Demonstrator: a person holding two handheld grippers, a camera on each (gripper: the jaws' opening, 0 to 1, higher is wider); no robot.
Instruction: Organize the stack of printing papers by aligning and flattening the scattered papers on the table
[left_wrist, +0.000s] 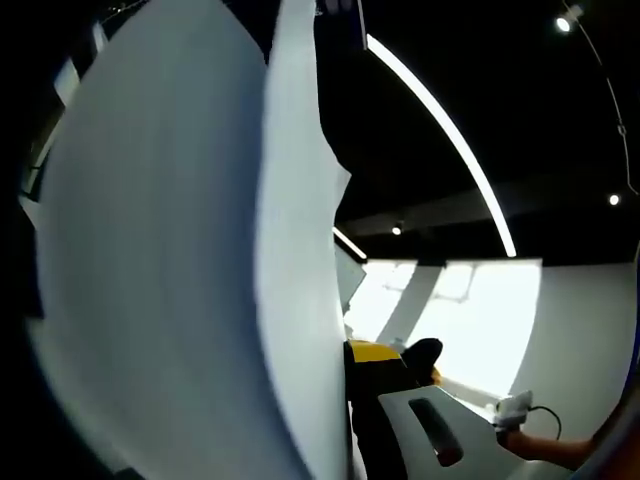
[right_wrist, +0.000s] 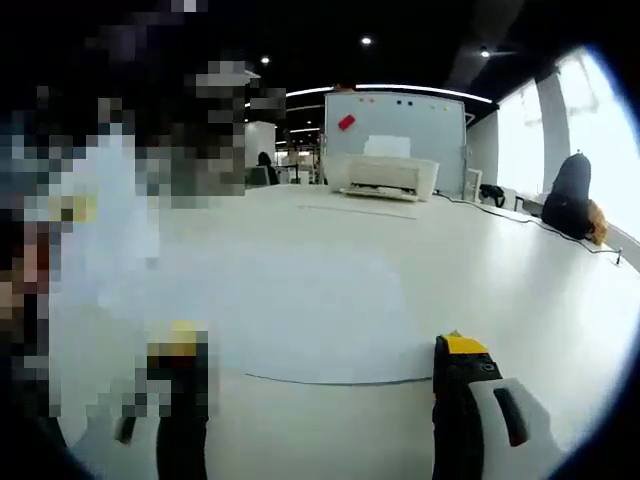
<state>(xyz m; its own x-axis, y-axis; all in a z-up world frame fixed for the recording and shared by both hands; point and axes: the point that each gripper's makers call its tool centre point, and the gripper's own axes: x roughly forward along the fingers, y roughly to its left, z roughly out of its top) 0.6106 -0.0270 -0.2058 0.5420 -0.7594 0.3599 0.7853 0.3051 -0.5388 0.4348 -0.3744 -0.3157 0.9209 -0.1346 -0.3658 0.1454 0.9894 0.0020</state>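
In the left gripper view a bundle of white printing papers (left_wrist: 190, 260) stands lifted and curved right in front of the camera, against the dark ceiling. My left gripper (left_wrist: 348, 358) is shut on its edge. The yellow-tipped right finger (left_wrist: 376, 352) presses against the sheets and the other finger is hidden behind them. In the right gripper view a single white sheet (right_wrist: 300, 310) lies flat on the white table (right_wrist: 520, 290). My right gripper (right_wrist: 320, 342) hovers open over the sheet's near edge, jaws wide apart, nothing between them.
A white printer (right_wrist: 390, 178) sits at the table's far end before a whiteboard (right_wrist: 400, 118). A dark backpack (right_wrist: 572, 195) rests at the right edge. A person's forearm (left_wrist: 550, 452) reaches in at the lower right of the left gripper view.
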